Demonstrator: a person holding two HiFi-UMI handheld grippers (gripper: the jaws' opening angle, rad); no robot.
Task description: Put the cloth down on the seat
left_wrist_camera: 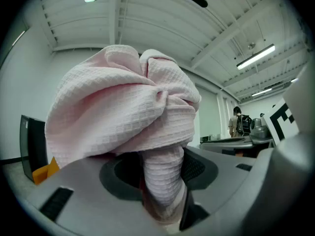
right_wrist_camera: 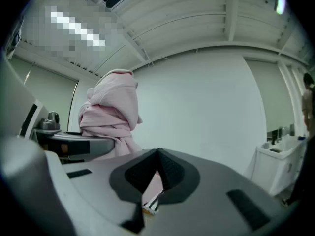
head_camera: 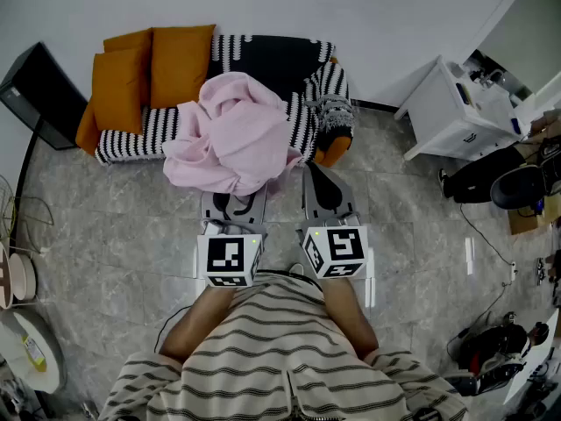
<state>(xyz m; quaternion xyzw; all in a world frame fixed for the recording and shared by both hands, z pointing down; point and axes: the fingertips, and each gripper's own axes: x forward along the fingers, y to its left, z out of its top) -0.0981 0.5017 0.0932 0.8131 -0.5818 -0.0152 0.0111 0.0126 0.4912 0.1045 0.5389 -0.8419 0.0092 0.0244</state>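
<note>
Cloth: my pink waffle-weave cloth (head_camera: 232, 134) is bunched in a loose heap at the near edge of the sofa. It covers the middle of the seat front and spills toward the floor. I cannot tell whether it rests on the seat.
Left tongs: my left tongs (head_camera: 232, 202) point level at the sofa, their tips buried under the near side of the heap. Its own view shows a thick rolled fold filling the gap between the jaws, with both pads against it, so I read this as a grip on the cloth. The rest of the cloth is piled above the jaws.
Right tongs: my right tongs (head_camera: 317, 178) lie level just right of the cloth and apart from it. The jaw tips are together with nothing between them.
Marker cubes: one sits on each tool, left (head_camera: 230, 260) and right (head_camera: 336, 251), near my striped shirt (head_camera: 280, 349).
Sofa: the black-and-white patterned sofa (head_camera: 263, 60) stands against the far wall. The striped seat (head_camera: 140, 134) shows bare to the left of the cloth.
Cushions: orange cushions (head_camera: 149, 64) lean at the left end of the sofa.
Floor: grey stone tiles (head_camera: 114, 226).
Right side: a white cabinet (head_camera: 443, 112) stands well apart from the sofa.
</note>
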